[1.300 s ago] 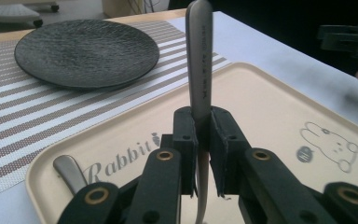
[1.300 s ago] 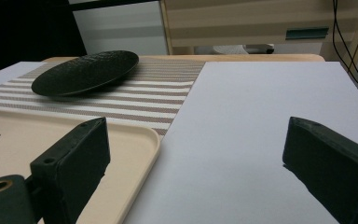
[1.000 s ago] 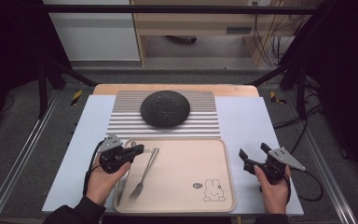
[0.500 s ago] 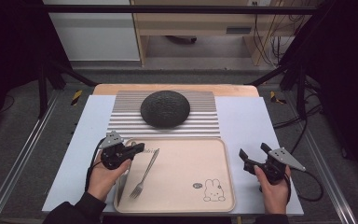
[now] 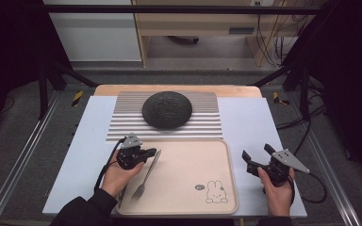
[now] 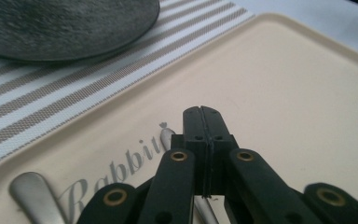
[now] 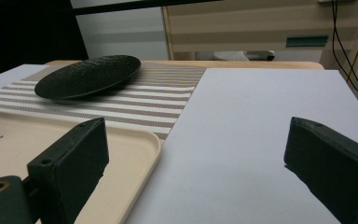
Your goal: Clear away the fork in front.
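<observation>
A metal fork point(image 5: 146, 175) lies slanted on the left part of the beige tray point(image 5: 188, 165), tines toward the person. My left gripper point(image 5: 153, 152) hovers low over the upper end of the fork's handle. In the left gripper view its jaws point(image 6: 200, 112) are shut, pad against pad, and nothing shows between the tips. The fork's handle point(image 6: 167, 135) passes beneath them. My right gripper point(image 5: 256, 153) rests open on the white mat to the right of the tray, and its wide jaws point(image 7: 196, 154) hold nothing.
A dark round plate point(image 5: 167, 109) sits on the striped placemat point(image 5: 122, 125) behind the tray. A second metal utensil point(image 6: 32, 196) lies on the tray by the person's left hand. A rabbit drawing point(image 5: 215, 192) marks the tray's near right corner. White mat point(image 5: 250, 122) lies bare at right.
The left hand has slid a little to the right and down, bringing its shut gripper over the fork's handle. The fork and the right gripper have stayed put.
</observation>
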Tool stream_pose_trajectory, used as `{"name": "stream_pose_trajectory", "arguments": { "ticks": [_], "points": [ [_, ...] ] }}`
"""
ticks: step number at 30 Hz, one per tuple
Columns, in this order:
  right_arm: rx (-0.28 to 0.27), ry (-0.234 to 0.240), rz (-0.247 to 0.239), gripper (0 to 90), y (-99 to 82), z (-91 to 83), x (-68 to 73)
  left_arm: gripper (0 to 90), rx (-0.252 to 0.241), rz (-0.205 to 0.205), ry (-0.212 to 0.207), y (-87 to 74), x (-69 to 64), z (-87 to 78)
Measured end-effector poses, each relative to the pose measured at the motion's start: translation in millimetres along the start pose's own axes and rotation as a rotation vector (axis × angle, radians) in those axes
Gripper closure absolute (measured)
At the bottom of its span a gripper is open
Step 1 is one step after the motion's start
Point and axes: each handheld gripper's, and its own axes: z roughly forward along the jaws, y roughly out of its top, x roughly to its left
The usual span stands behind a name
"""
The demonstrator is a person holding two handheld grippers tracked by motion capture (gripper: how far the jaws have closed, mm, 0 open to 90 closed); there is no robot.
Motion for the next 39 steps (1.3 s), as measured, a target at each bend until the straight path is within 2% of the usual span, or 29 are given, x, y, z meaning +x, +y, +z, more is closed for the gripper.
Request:
{"name": "stream_pose_trajectory", "arguments": {
  "ticks": [5, 16, 18, 27, 32, 35, 39],
  "points": [
    [0.002, 0.002, 0.0, 6.0, -0.2, 0.1, 0.0, 90.0, 0.049, 0.029, 0.0, -3.0, -3.4, 9.6],
    [0.002, 0.003, -0.001, 6.1, -0.2, 0.0, 0.0, 90.0, 0.122, 0.043, 0.013, -8.4, -3.2, 23.7],
    [0.001, 0.003, -0.001, 6.1, -0.2, -0.1, -0.2, 90.0, 0.121, 0.032, 0.01, -8.6, -2.2, 24.0],
    [-0.001, 0.005, 0.003, 6.2, -0.1, -0.4, -0.1, 90.0, 0.131, 0.033, 0.042, -8.2, 1.6, 21.9],
    [0.0, 0.004, 0.001, 6.2, -0.2, -0.2, -0.2, 90.0, 0.141, 0.038, 0.051, -8.1, 2.2, 20.6],
    [0.0, 0.005, 0.005, 6.3, -0.1, -0.3, -0.2, 90.0, 0.146, 0.053, 0.073, -9.0, 4.3, 18.0],
    [0.003, 0.007, 0.003, 6.3, -0.4, -0.1, 0.1, 90.0, 0.138, 0.035, 0.079, -13.0, 10.3, 12.4]
  ]
}}
